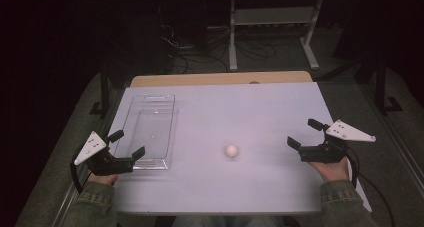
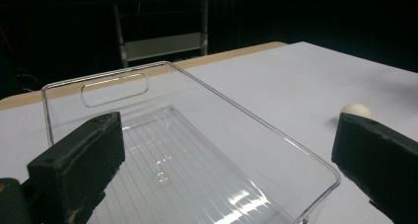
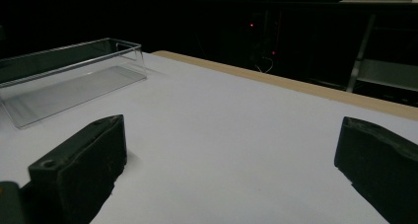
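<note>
A small white ball [image 1: 231,150] rests near the middle of the white table [image 1: 250,112]; it peeks out behind the right jaw in the left gripper view [image 2: 356,110]. A clear plastic tray [image 1: 150,129] lies empty on the table's left side [image 2: 197,155], also seen far left in the right gripper view [image 3: 74,81]. My left gripper [image 1: 127,144] hovers at the tray's near end, jaws wide apart, nothing between them. My right gripper [image 1: 304,133] sits at the right edge, open and empty, well right of the ball.
A wooden strip [image 1: 220,79] runs along the table's far edge. Beyond it stand a metal shelf frame [image 1: 272,32] and cables on a dark floor. The person's sleeves [image 1: 95,204] come in at the bottom.
</note>
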Tool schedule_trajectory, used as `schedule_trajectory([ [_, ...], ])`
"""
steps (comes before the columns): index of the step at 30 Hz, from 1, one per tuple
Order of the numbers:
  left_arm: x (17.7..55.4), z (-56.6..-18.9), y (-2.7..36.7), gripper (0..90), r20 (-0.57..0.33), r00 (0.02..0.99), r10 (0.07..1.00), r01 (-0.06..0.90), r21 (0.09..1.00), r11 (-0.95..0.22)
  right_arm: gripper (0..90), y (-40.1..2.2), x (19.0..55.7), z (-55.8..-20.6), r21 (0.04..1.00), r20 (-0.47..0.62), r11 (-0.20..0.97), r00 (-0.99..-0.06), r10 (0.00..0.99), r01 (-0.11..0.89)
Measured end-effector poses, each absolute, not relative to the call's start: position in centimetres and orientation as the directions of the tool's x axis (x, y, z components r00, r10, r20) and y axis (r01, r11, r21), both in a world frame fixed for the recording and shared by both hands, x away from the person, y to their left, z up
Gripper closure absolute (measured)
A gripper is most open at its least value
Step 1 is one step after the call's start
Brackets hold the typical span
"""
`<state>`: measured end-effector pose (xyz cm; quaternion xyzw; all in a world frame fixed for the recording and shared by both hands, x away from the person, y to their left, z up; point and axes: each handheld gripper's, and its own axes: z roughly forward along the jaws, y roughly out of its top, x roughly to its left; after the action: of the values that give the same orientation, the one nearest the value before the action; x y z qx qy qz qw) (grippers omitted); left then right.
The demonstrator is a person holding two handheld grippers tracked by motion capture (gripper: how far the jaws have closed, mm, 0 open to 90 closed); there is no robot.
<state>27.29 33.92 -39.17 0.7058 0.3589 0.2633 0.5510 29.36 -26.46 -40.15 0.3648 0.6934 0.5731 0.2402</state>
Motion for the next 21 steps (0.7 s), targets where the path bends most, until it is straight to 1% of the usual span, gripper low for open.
schedule_trajectory([
  [16, 27.17, -39.42, 33.52, 0.0, -0.025, 0.586, 0.81, 0.259, 0.953, -0.159, 0.0, -26.62, 29.06, -40.43, 0.969, 0.089, 0.076, -0.621, 0.778, 0.234],
  [21, 27.37, -39.15, 33.22, 0.0, -0.009, 0.594, 0.804, 0.267, 0.945, -0.187, 0.0, -26.42, 29.07, -40.53, 0.968, 0.087, 0.084, -0.627, 0.774, 0.238],
])
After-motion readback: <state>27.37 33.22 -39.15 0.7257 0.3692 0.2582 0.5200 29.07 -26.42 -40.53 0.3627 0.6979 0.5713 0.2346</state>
